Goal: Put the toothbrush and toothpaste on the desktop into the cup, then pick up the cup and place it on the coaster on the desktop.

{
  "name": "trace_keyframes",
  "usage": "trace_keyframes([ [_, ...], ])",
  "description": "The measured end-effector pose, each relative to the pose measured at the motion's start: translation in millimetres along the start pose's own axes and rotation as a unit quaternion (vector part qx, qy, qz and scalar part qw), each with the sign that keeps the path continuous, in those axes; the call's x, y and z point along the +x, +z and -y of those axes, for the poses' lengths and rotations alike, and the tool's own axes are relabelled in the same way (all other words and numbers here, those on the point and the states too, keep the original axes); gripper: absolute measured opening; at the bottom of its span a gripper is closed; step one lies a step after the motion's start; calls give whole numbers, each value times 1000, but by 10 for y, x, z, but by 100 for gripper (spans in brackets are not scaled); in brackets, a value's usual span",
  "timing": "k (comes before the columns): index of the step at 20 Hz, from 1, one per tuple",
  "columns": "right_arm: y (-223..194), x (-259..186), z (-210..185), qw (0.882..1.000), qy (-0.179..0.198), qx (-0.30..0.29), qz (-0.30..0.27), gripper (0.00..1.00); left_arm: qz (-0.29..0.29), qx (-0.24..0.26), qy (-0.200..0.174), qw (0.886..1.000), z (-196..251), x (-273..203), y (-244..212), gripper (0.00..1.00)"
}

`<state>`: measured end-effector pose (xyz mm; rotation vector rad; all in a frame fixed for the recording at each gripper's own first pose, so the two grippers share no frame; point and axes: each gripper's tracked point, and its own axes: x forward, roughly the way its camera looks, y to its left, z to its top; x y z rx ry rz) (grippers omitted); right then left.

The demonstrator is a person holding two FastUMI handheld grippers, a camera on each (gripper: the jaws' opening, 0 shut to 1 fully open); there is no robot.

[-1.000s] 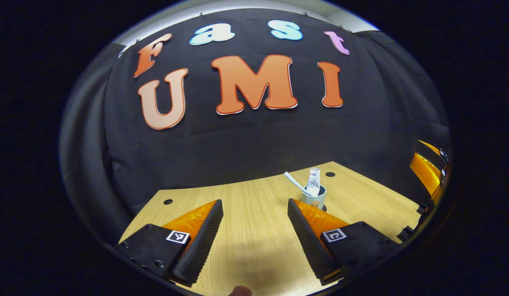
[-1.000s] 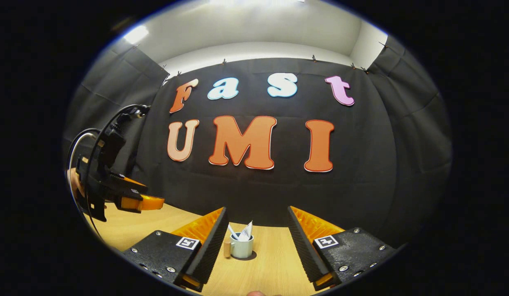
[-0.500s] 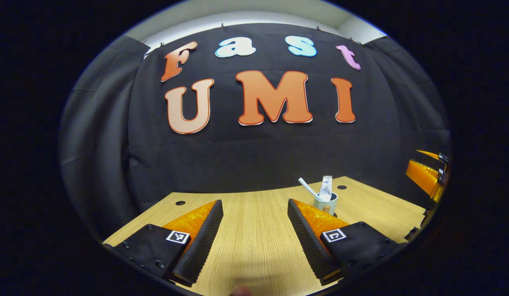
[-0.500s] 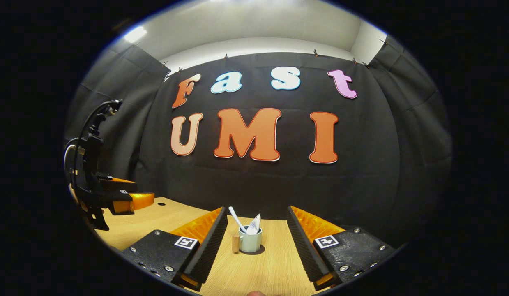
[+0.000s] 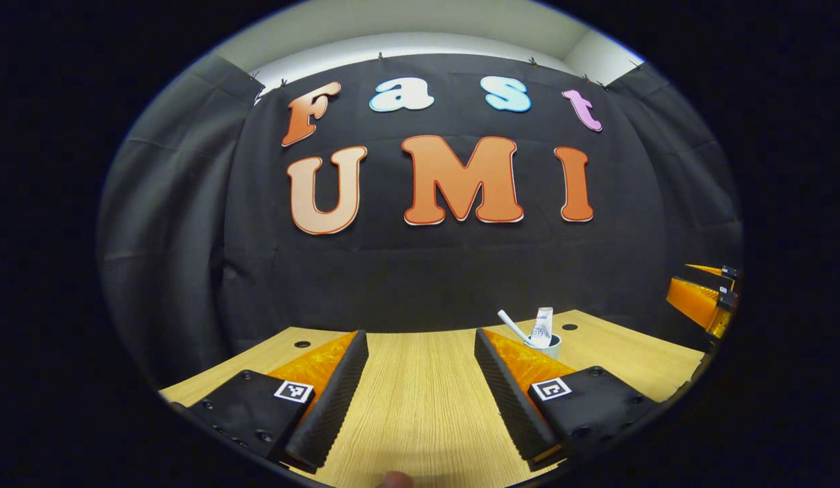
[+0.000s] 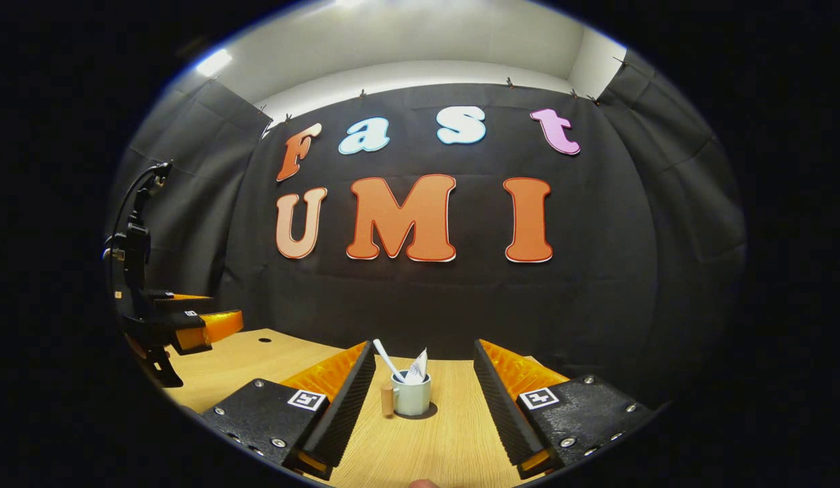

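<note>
A pale green cup (image 6: 413,397) with a wooden handle stands on a dark round coaster (image 6: 428,412) on the wooden desk. A white toothbrush (image 6: 389,359) and a white toothpaste tube (image 6: 417,367) stick up out of it. My right gripper (image 6: 423,400) is open, low over the desk, with the cup farther off between its fingers. In the left gripper view the cup (image 5: 550,346) with toothbrush (image 5: 513,326) and tube (image 5: 543,324) peeks out behind the right finger. My left gripper (image 5: 421,386) is open with nothing between its fingers, well away from the cup.
The wooden desk (image 5: 420,407) runs back to the black cloth wall and has small round holes (image 5: 302,343) near its far edge. The left gripper (image 6: 189,325) hangs at the left of the right gripper view; the right gripper (image 5: 704,298) shows at the right edge of the left gripper view.
Both grippers have drawn back from the cup, which looks smaller and farther off in both views. The left gripper swung away to the left and tilted up. The cup has not moved.
</note>
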<state>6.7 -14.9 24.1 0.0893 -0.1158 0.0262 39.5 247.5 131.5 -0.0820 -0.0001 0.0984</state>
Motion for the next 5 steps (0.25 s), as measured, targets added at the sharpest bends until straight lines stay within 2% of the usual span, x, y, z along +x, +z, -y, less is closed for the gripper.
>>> trace_keyframes([
  [5,-59,13,-4,1000,3,-2,-6,92,-3,3,5,1000,-19,23,-14,100],
])
